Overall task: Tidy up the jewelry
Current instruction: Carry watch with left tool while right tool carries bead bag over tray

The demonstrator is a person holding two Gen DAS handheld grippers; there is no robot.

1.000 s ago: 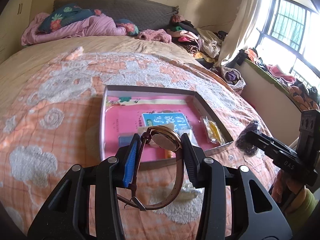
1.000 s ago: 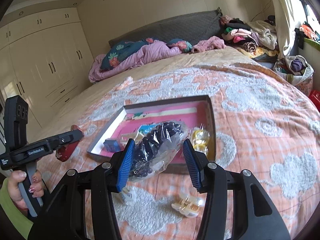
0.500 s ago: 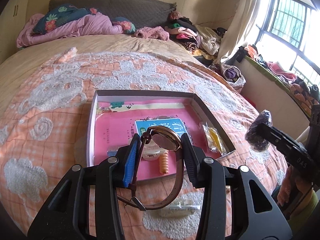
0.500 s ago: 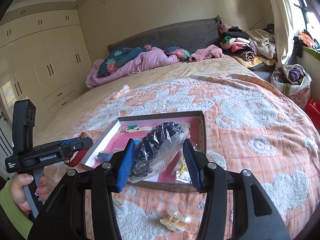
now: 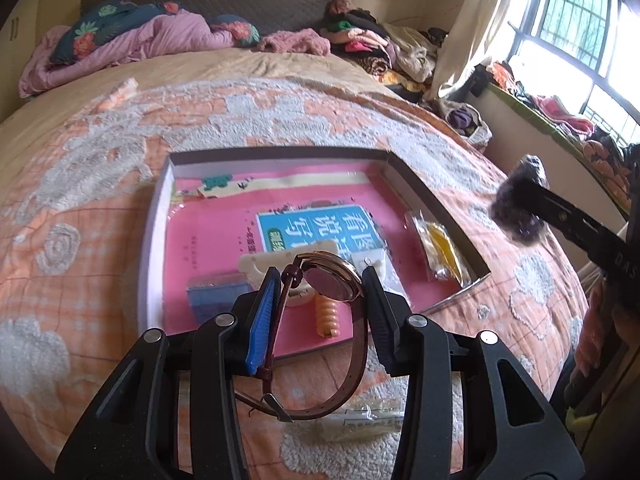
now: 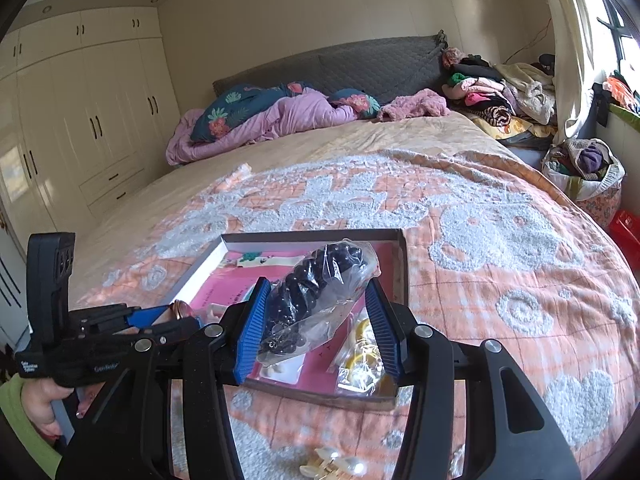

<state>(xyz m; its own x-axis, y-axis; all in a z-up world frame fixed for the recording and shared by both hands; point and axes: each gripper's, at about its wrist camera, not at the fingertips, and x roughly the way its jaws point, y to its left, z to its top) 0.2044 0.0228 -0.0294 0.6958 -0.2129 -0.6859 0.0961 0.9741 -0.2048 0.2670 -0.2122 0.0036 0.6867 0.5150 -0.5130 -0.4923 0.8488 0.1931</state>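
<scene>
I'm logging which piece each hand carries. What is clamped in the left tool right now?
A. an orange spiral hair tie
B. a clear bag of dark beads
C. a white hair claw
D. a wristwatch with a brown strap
D: in the left wrist view the left tool pinches a wristwatch with a rose-gold case and brown strap, held over the box; the bag of dark beads sits in the right tool.
</scene>
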